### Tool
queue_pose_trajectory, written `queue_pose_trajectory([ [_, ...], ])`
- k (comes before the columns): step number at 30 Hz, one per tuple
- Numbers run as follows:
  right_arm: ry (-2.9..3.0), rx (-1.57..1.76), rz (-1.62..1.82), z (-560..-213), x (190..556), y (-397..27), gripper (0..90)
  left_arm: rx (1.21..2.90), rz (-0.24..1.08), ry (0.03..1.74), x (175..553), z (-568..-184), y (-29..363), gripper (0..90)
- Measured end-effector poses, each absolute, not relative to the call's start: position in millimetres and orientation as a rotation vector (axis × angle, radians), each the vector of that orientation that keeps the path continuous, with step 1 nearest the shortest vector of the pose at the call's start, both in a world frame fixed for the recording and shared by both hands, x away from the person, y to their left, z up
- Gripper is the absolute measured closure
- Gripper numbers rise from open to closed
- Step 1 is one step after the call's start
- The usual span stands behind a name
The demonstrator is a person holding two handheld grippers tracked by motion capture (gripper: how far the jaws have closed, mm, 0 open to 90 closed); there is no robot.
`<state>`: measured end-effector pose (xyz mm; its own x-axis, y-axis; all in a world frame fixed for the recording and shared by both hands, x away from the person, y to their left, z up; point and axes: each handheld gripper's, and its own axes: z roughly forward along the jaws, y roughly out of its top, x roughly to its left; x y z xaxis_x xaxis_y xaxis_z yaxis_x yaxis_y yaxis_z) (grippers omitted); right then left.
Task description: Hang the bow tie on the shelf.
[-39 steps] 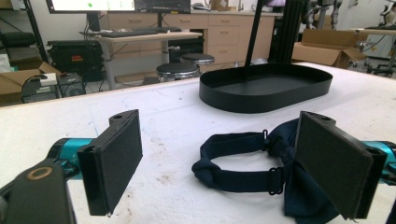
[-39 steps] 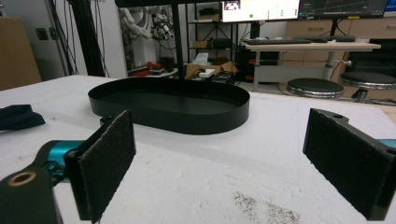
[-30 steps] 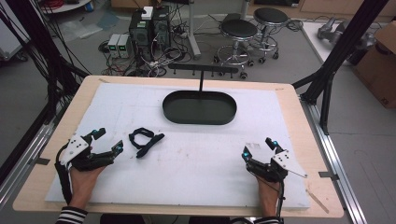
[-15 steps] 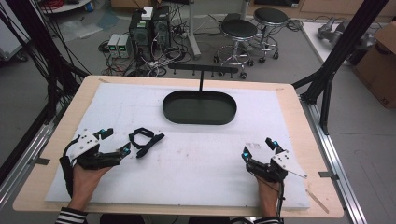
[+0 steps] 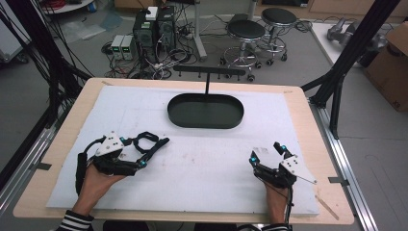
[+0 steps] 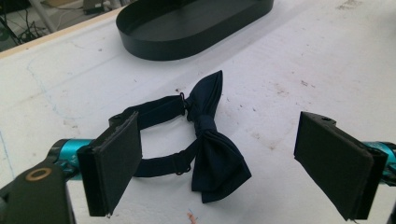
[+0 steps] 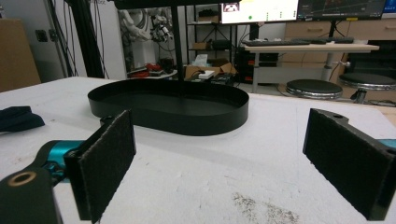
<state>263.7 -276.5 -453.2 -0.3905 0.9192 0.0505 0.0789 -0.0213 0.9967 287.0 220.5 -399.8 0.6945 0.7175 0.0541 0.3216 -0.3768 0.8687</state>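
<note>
Bow tie (image 6: 205, 140) lies flat on the white mat (image 5: 202, 187), dark navy fabric with its strap looped out to one side, and the left gripper (image 6: 233, 163) sits right at it with jaws spread wide, the knot between them but neither pad touching. From above, the bow tie (image 5: 149, 143) is on the mat's left part, well apart from the black oval tray (image 5: 206, 110) near the far edge. Right gripper (image 5: 267, 154) rests low by the near right corner, jaws apart too, with bare mat all around. Its pads (image 7: 105, 163) look like rough dark foam. A thin post rises behind the shallow, smooth-walled tray (image 7: 173, 116). The wooden table (image 5: 308, 115) borders the mat.
</note>
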Motion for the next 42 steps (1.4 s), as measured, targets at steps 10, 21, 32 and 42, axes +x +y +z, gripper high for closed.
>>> queue_pose_trajectory([
  [10,1.536,1.075,1.5,-453,264,-278,8.4,2.144,0.532,0.822,294,-405,204,15.9],
  [21,1.534,1.076,1.507,-453,265,-279,8.4,2.276,0.506,0.835,297,-413,189,17.5],
  [32,1.529,1.087,1.513,-453,265,-279,8.4,2.329,0.494,0.877,300,-416,180,28.1],
  [42,1.525,1.094,1.518,-453,265,-280,8.4,2.365,0.498,0.897,303,-419,175,41.4],
])
